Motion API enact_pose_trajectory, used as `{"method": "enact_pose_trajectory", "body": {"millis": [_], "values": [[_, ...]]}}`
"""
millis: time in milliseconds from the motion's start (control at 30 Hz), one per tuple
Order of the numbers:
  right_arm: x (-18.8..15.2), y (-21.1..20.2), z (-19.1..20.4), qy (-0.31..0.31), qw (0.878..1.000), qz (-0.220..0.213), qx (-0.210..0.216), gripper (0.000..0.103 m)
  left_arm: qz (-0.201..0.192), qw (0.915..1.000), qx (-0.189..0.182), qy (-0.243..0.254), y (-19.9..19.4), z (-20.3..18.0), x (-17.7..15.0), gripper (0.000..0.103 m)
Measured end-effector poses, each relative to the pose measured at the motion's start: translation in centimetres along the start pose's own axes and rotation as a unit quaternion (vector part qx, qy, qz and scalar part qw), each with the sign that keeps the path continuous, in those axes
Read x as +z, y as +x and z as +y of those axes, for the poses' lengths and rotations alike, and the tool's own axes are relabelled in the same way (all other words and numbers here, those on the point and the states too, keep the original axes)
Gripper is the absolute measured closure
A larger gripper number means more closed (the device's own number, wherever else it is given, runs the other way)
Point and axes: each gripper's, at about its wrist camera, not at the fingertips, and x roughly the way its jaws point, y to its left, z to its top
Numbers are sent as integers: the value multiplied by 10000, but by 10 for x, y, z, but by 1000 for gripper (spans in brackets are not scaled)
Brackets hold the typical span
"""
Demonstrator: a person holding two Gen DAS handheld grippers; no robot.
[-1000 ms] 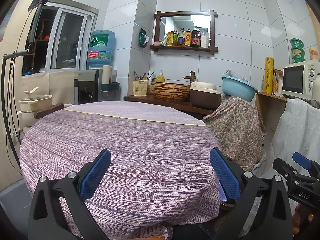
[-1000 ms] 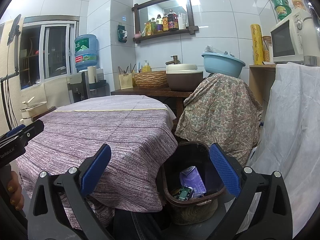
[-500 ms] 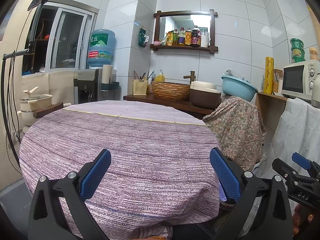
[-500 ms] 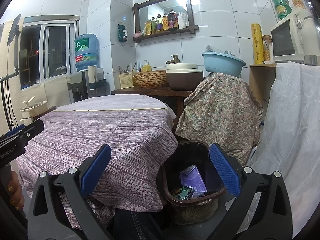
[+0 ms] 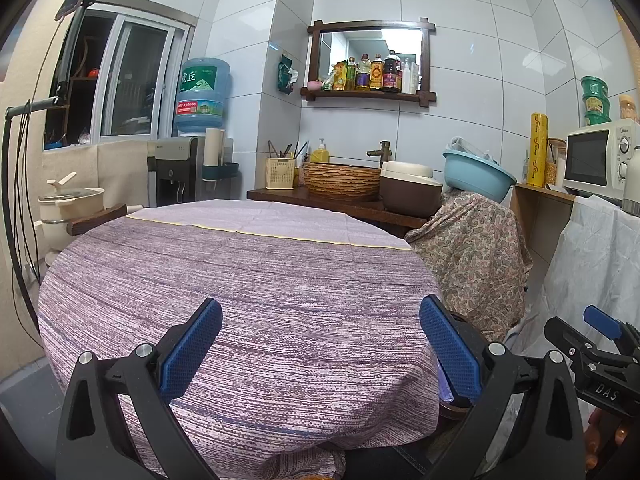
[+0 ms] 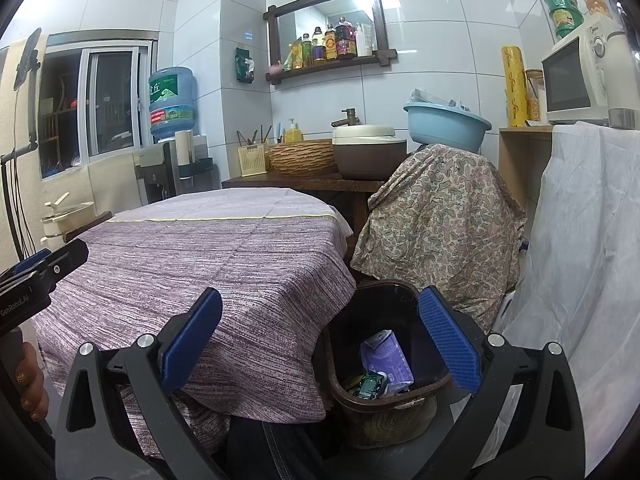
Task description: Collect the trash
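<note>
A dark brown trash bin (image 6: 400,398) stands on the floor at the right of the round table (image 6: 208,264). It holds a purple packet (image 6: 390,358) and a green wrapper (image 6: 370,385). My right gripper (image 6: 320,340) is open and empty, held above the table's edge and the bin. My left gripper (image 5: 320,348) is open and empty over the near part of the table (image 5: 240,280), whose purple striped cloth is bare. The right gripper also shows at the right edge of the left wrist view (image 5: 592,344).
A chair draped in paisley cloth (image 6: 436,216) stands behind the bin. White sheeting (image 6: 592,240) hangs at the right under a microwave (image 6: 576,76). A wooden counter (image 5: 340,200) with basket, pot and blue basin lies beyond the table. A water dispenser (image 5: 184,152) stands at the left.
</note>
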Motion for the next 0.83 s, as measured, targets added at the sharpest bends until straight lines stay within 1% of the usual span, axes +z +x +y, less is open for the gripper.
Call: {"method": "enact_pose_trajectory", "body": {"millis": [833], "values": [[-2,2,-1,6,10000,18,16,6,27,10000,37,-2,0,-3,-2,5]]}}
